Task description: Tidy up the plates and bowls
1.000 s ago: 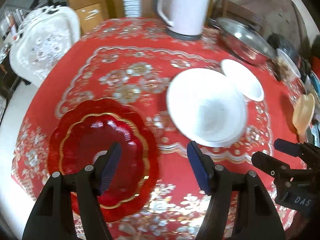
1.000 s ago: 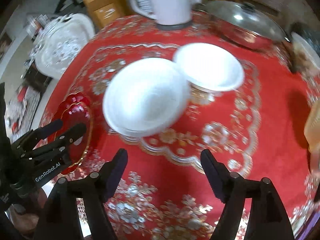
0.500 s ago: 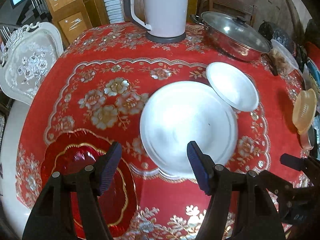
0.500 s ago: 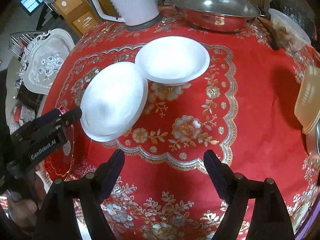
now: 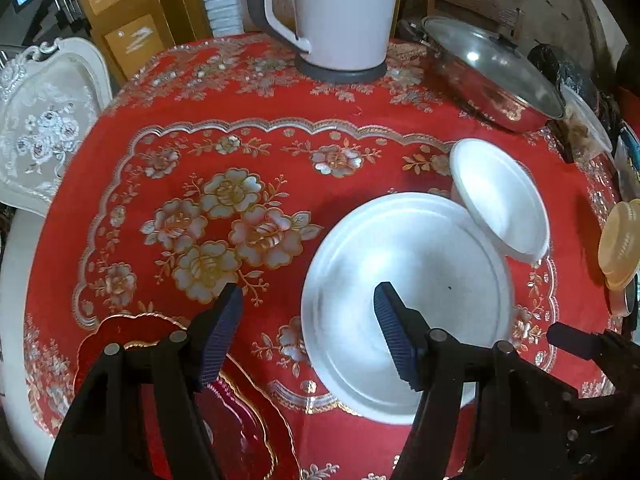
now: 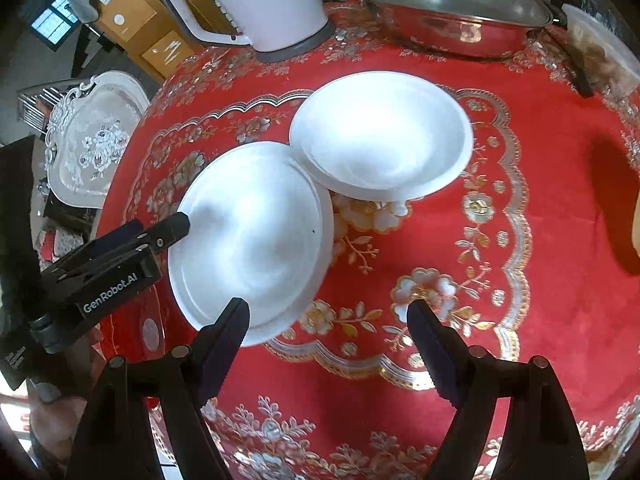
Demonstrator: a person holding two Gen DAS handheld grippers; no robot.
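Now your left gripper (image 5: 308,324) has slid rightward and forward: the red plate (image 5: 240,412), centred under it a second ago, sits at the lower left beneath its left finger, and the white plate (image 5: 404,304) lies under its right finger. Its jaws are spread wide, holding nothing. The white bowl (image 6: 380,136) rests on the desk (image 5: 200,152) with its rim overlapping the white plate's far edge. Your right gripper (image 6: 328,340) hovers low over the cloth, jaws released, its left finger above the plate's near edge.
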